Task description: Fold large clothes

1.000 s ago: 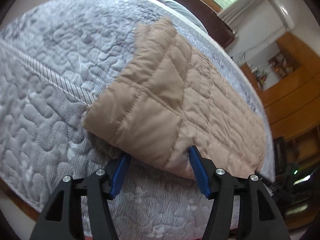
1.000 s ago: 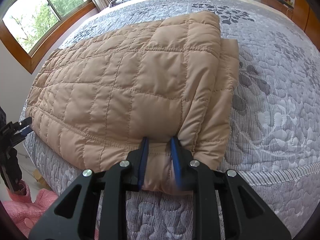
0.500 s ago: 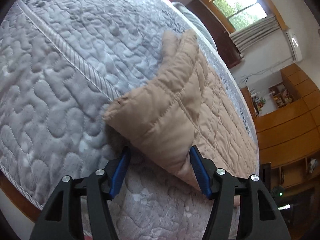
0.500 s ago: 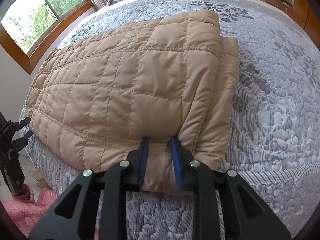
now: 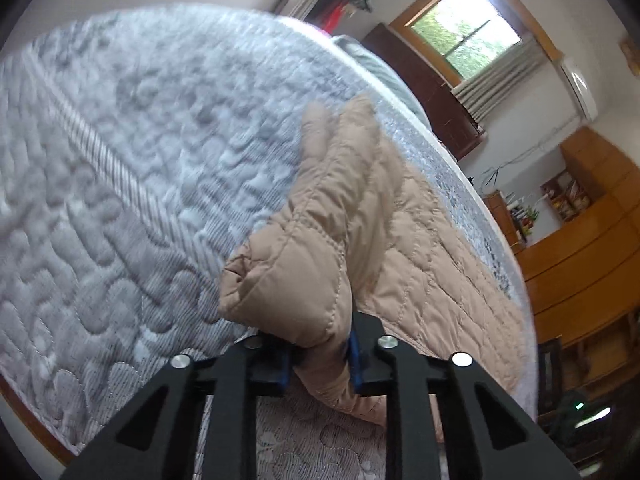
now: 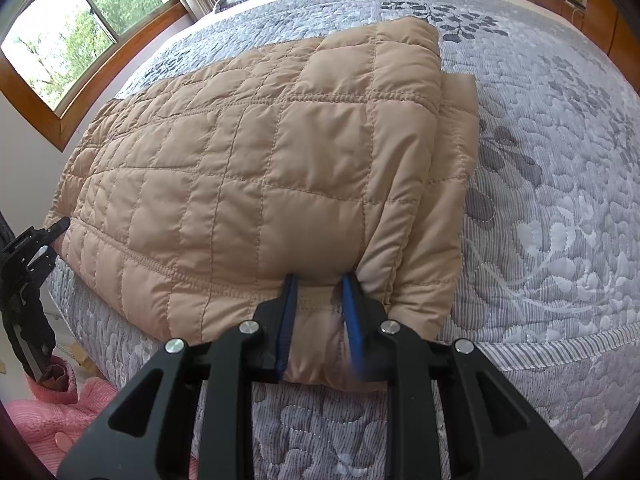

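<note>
Each hand-held gripper, left and right, pinches the tan quilted jacket's near edge.

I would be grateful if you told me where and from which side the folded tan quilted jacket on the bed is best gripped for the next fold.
Grip the tan quilted jacket at its thick near hem, coming in level from the bed's near edge. That folded edge bulges toward the cameras, giving the fingers a roll to pinch. Both claws seem to do so: the right claw near one corner, the left claw at the other.
</note>
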